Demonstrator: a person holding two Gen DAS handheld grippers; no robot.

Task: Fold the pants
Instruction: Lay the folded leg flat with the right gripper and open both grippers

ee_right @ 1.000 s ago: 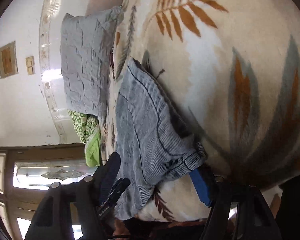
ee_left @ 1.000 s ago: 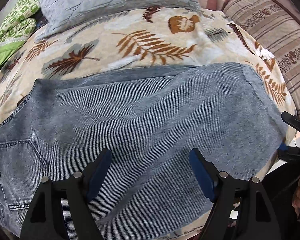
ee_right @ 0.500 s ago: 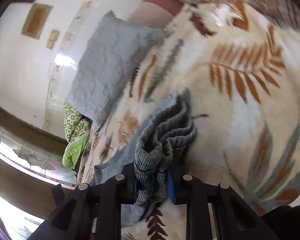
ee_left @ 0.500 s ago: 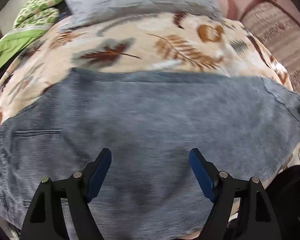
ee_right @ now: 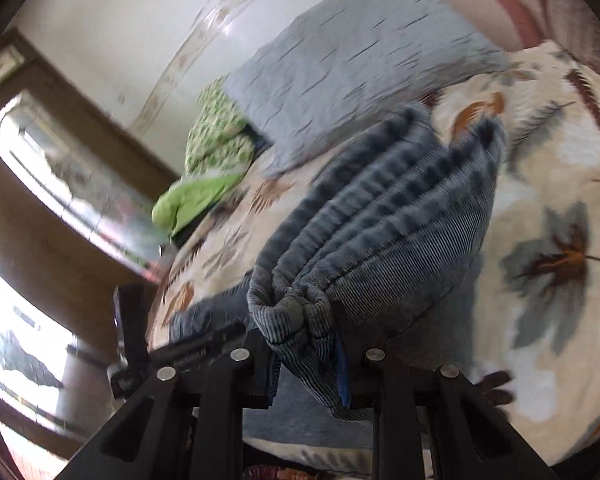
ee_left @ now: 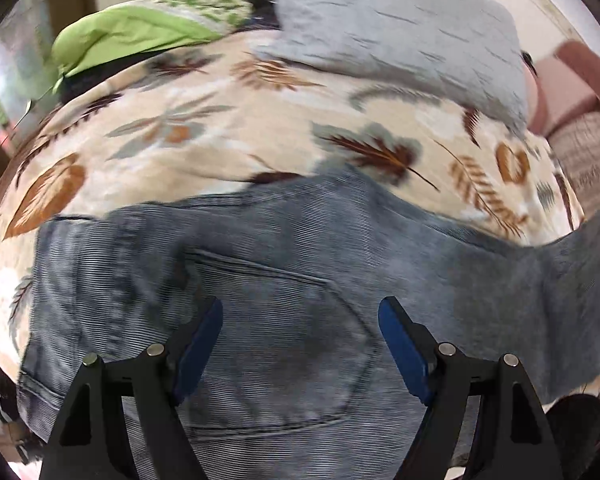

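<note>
Grey-blue corduroy pants (ee_left: 300, 280) lie across a leaf-print bedspread (ee_left: 188, 136). In the left wrist view my left gripper (ee_left: 300, 340) is open and empty, hovering over the back pocket (ee_left: 276, 320) near the waistband end. In the right wrist view my right gripper (ee_right: 306, 364) is shut on the bunched leg end of the pants (ee_right: 380, 232) and holds it lifted above the bed, the cloth fanning out in folds ahead of the fingers. The lifted leg also shows at the right edge of the left wrist view (ee_left: 580, 256).
A grey quilted pillow (ee_left: 396, 28) and a green cloth bundle (ee_left: 140, 32) lie at the far side of the bed. A striped cushion (ee_left: 584, 148) is at the right. A window and wooden frame (ee_right: 60, 200) stand to the left in the right wrist view.
My right gripper closed on the leg end and lifted it, carrying it toward the waist. My left gripper moved left along the pants to above the back pocket, still open.
</note>
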